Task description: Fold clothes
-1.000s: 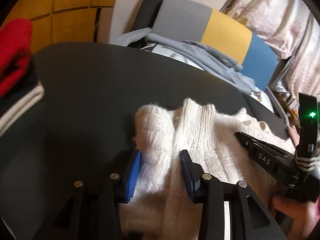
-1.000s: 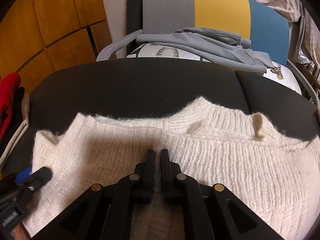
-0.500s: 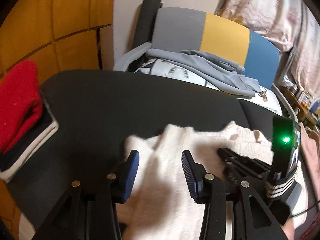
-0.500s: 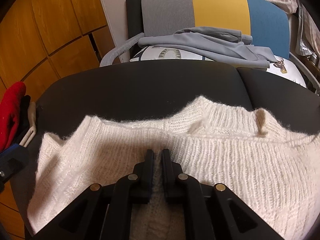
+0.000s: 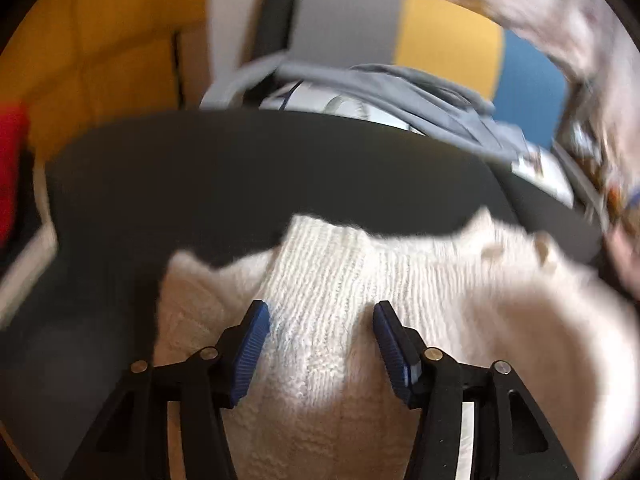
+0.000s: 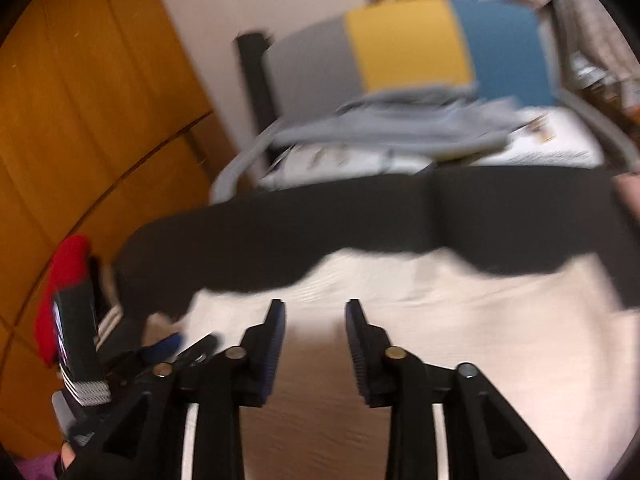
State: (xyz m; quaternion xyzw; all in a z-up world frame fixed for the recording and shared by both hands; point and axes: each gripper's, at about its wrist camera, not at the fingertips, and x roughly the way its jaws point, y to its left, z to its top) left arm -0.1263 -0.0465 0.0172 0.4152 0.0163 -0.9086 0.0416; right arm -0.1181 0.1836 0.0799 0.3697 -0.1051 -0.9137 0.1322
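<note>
A cream knitted sweater [image 5: 360,280] lies on the black table [image 5: 240,168], with a ribbed part folded over its left side. My left gripper [image 5: 320,320] is open above that ribbed part, with nothing between its blue pads. The sweater also shows in the right wrist view [image 6: 440,320], blurred. My right gripper [image 6: 314,316] is open above it and holds nothing. The left gripper appears at the lower left of the right wrist view [image 6: 80,352].
A chair [image 5: 400,28] with grey, yellow and blue panels stands behind the table, with a grey garment [image 5: 400,88] draped on it. A stack of red and dark clothes [image 6: 64,280] sits at the table's left edge. A wooden wall [image 6: 80,120] is at the left.
My right gripper has opened and let go of the sweater, and has lifted back. My left gripper has opened wider and shifted over the ribbed fold. Both views are blurred by motion.
</note>
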